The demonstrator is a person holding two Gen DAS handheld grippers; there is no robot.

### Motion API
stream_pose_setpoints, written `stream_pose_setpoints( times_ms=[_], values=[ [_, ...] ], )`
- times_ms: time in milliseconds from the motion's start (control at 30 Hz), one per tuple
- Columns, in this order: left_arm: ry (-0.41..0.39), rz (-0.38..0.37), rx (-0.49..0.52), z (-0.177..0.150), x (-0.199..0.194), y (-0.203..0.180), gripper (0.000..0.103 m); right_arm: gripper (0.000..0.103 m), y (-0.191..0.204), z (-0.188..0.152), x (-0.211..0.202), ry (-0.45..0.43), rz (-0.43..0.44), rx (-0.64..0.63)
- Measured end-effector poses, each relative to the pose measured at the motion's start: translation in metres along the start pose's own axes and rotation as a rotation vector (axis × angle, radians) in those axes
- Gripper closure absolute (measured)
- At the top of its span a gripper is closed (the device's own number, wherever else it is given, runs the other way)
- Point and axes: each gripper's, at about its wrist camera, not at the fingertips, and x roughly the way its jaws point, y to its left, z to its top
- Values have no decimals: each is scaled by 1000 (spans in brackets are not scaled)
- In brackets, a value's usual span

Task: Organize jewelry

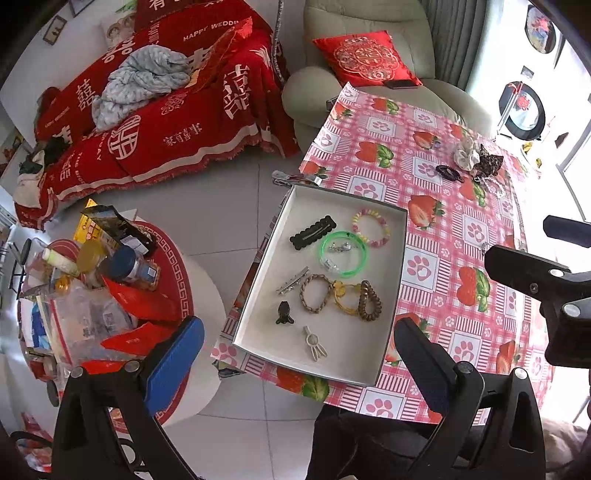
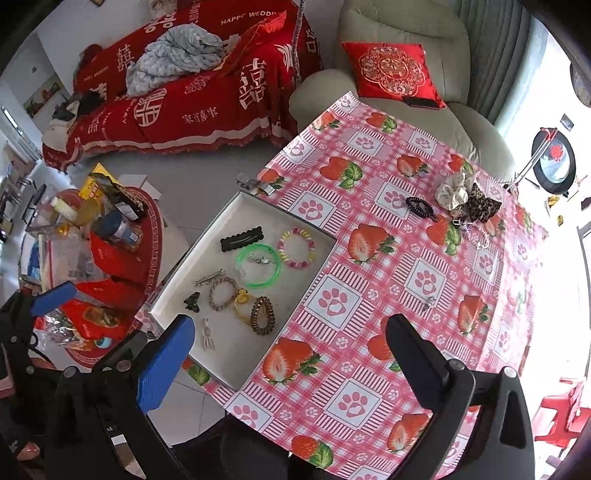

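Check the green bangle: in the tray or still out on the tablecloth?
In. The green bangle lies flat inside the white tray, between the black snap clip and the beaded bracelet, with a small silver piece inside its ring.

A sofa (image 1: 155,110) under a red throw stands far left on a pale tiled floor (image 1: 207,206). A grey-green armchair (image 1: 369,33) with a red cushion (image 1: 364,59) sits far centre. Bright daylight floods in from the right. A round side table (image 1: 199,295) stands near left.
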Motion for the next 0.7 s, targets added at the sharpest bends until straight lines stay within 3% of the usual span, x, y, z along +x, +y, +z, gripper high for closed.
stream_pose_setpoints(
  times_ms=[700],
  values=[
    [-2,2,12,2,0,-4,0,0,1,1,1,-1,-7,-5]
  ],
)
